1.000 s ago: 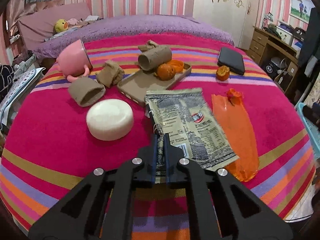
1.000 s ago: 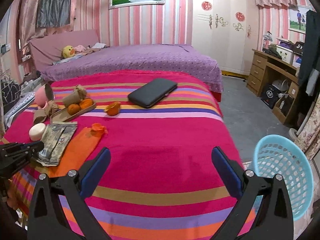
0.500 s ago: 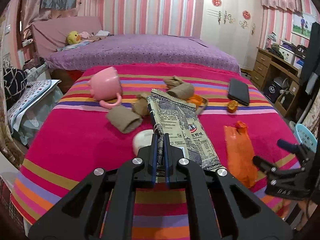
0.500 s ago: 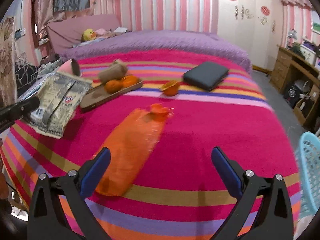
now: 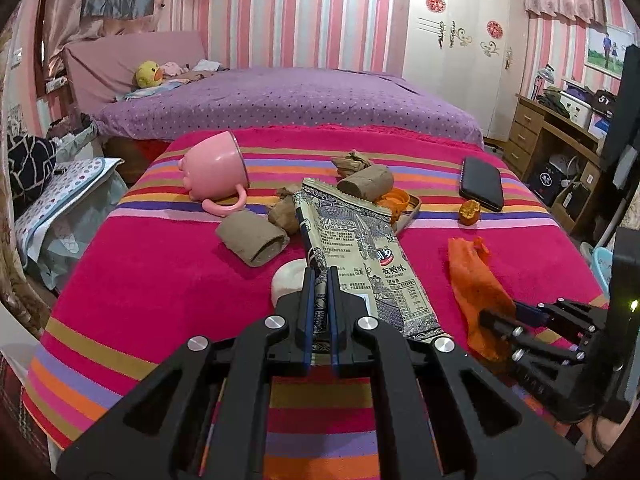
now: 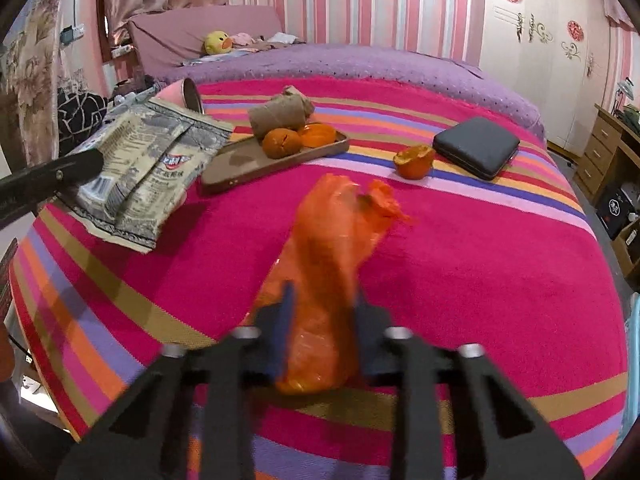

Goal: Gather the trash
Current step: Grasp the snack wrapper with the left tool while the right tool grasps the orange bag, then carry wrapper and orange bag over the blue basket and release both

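Observation:
My left gripper (image 5: 319,276) is shut on the near edge of a grey printed snack wrapper (image 5: 356,248), which it holds lifted over the striped bedspread. From the right wrist the wrapper (image 6: 152,172) hangs at the left, off the left gripper (image 6: 94,162). An orange plastic bag (image 6: 336,232) lies crumpled on the bedspread. My right gripper (image 6: 322,308) straddles its near end, jaws closing and blurred, the bag filling the gap between them. From the left wrist, the right gripper (image 5: 496,320) pinches the near edge of that bag (image 5: 472,276).
A tipped pink mug (image 5: 214,168), cardboard tubes (image 5: 252,242), a white round block (image 5: 288,280), a brown tray (image 6: 248,168) with orange peel, an orange half (image 6: 414,160) and a black case (image 6: 476,146) lie on the bed. A blue basket (image 5: 602,260) stands right.
The left gripper has lifted the wrapper off the bedspread. The right gripper moved in over the orange bag, and its wide-open jaws came together around the bag's near end.

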The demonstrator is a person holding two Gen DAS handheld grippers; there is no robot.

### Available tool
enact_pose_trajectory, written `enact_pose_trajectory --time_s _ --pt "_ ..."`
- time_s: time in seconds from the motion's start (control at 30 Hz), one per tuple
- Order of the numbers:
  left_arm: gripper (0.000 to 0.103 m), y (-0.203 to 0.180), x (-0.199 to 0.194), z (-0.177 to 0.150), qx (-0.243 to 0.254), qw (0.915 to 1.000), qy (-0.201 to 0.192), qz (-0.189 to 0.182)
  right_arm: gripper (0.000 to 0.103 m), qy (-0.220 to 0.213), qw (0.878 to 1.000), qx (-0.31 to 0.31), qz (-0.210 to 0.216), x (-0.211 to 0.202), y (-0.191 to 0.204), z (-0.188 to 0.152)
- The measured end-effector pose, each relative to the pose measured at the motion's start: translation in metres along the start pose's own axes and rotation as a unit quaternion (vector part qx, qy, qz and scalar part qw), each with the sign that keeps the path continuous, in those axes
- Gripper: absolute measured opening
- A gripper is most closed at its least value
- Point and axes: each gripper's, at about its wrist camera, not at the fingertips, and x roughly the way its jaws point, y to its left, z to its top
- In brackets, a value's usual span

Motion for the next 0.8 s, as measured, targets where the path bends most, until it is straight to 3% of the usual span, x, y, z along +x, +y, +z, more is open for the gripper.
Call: enact_pose_trajectory --time_s 0.1,0.33,0.8 --pt "0.005 -0.003 -0.002 0.000 -0.001 1.0000 -0.001 0.001 0.003 -0.011 1.000 0.005 0.010 -0.008 -0.015 0.003" --pt "0.005 -0.024 -0.011 0.008 0.005 0.9999 -0.013 -0.007 0.002 -0.052 0.999 0.011 -0.008 -0.050 -0.061 0.009" --pt "0.005 -0.131 -0.012 0.020 0.062 0.9965 -0.029 -0.048 0.002 -0.102 0.992 0.044 -0.059 -0.119 -0.162 0.003"
